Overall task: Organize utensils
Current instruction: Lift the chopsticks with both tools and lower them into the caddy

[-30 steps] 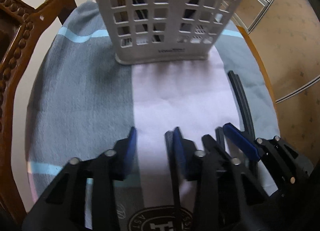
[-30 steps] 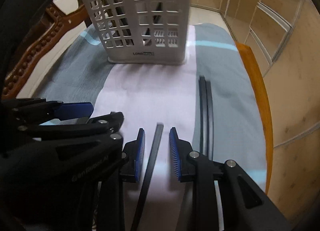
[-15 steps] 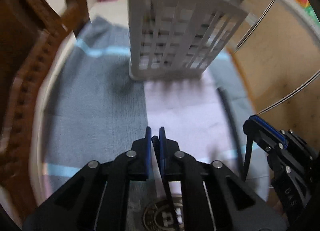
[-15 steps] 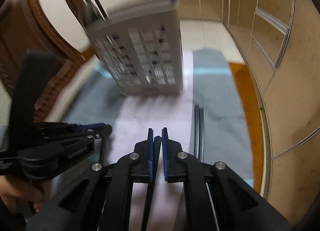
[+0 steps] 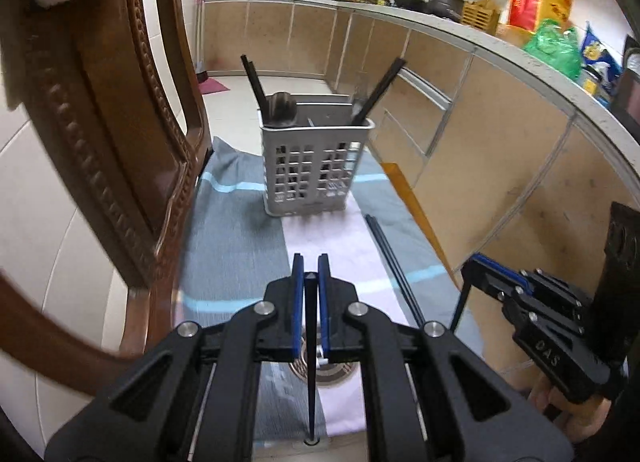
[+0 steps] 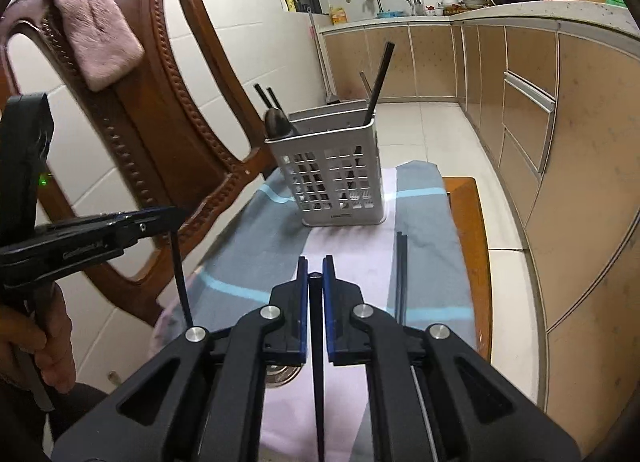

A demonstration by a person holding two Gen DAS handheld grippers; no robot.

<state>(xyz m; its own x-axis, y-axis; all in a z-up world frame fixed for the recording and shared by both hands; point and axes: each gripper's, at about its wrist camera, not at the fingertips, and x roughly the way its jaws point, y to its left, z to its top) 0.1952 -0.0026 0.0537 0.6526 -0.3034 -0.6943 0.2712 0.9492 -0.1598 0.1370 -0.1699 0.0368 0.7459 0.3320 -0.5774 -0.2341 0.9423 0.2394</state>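
Note:
A white slotted utensil holder stands at the far end of the cloth, with black chopsticks and a dark spoon sticking out of it. My left gripper is shut on one black chopstick, which hangs down between the pads, raised above the cloth. My right gripper is shut on another black chopstick, likewise lifted. Each gripper shows in the other's view: the right gripper at the right, the left gripper at the left. A pair of black chopsticks lies on the cloth, right of the lilac strip.
A grey-blue cloth with a lilac strip covers the small table. A carved wooden chair with a pink towel stands close on the left. Kitchen cabinets run along the right. The table's orange edge shows at the right.
Both grippers closed on a chopstick each and rose up and back from the cloth. The holder now looks smaller and farther, and its top is visible.

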